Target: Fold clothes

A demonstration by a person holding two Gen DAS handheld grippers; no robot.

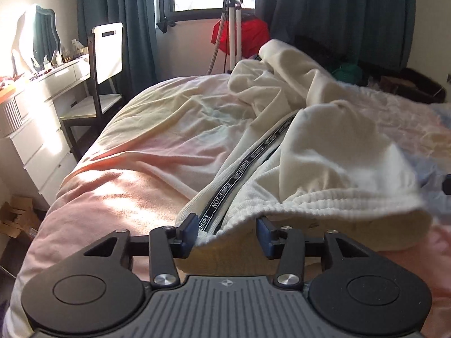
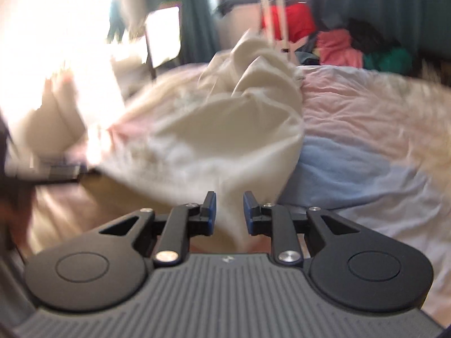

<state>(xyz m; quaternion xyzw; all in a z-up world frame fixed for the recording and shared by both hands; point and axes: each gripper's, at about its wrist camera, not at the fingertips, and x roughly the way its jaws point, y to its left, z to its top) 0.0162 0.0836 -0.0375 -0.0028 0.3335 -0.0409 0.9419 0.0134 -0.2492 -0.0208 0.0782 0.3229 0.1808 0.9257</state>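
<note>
Cream garment (image 1: 324,152) lies between left tool's (image 1: 227,232) parted jaws.

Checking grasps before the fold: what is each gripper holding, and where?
Both jaws look open. Left gripper straddles the cream jacket at its ribbed hem; right gripper straddles a blurred fold.

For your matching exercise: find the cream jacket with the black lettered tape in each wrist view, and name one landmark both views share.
Left wrist view: the cream jacket fills the centre and right, its ribbed hem lying between the open fingers of the left claw.
Right wrist view: the same jacket, blurred, sits centre, a fold hanging between the fingers of the right claw; the tape is not visible.
Shared landmark: the red cloth under the window.
</note>
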